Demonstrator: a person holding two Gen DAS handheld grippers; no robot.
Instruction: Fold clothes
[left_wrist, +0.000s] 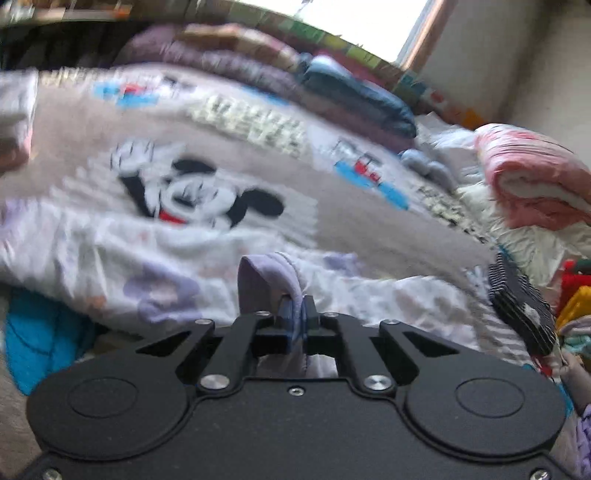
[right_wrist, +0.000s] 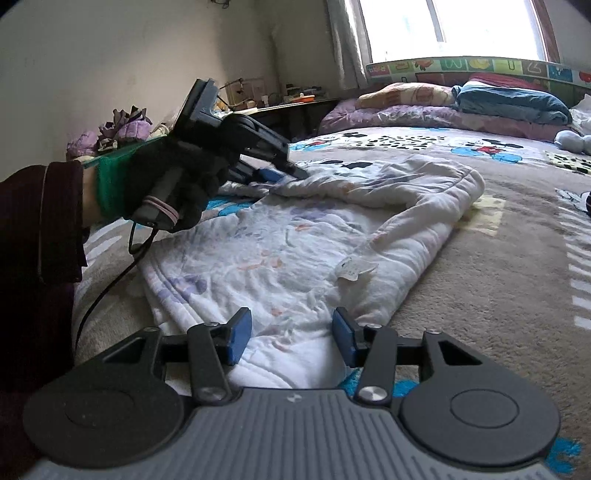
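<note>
A white quilted garment (right_wrist: 295, 243) with faint purple and orange prints lies spread on the bed, with a paper tag (right_wrist: 354, 271) on it. My left gripper (left_wrist: 295, 317) is shut on a lilac cuff of the garment (left_wrist: 266, 284). In the right wrist view the left gripper (right_wrist: 284, 171) pinches the garment's far left edge, held by a gloved hand. My right gripper (right_wrist: 291, 338) is open, its blue pads (right_wrist: 236, 339) on either side of the garment's near edge, holding nothing.
The bed is covered by a grey Mickey Mouse blanket (right_wrist: 498, 236). Folded purple and blue bedding (right_wrist: 509, 99) is stacked at the head. A pink rolled quilt (left_wrist: 532, 177) and a colourful clothes pile (left_wrist: 572, 295) lie to the right. A cluttered desk (right_wrist: 288, 101) stands by the wall.
</note>
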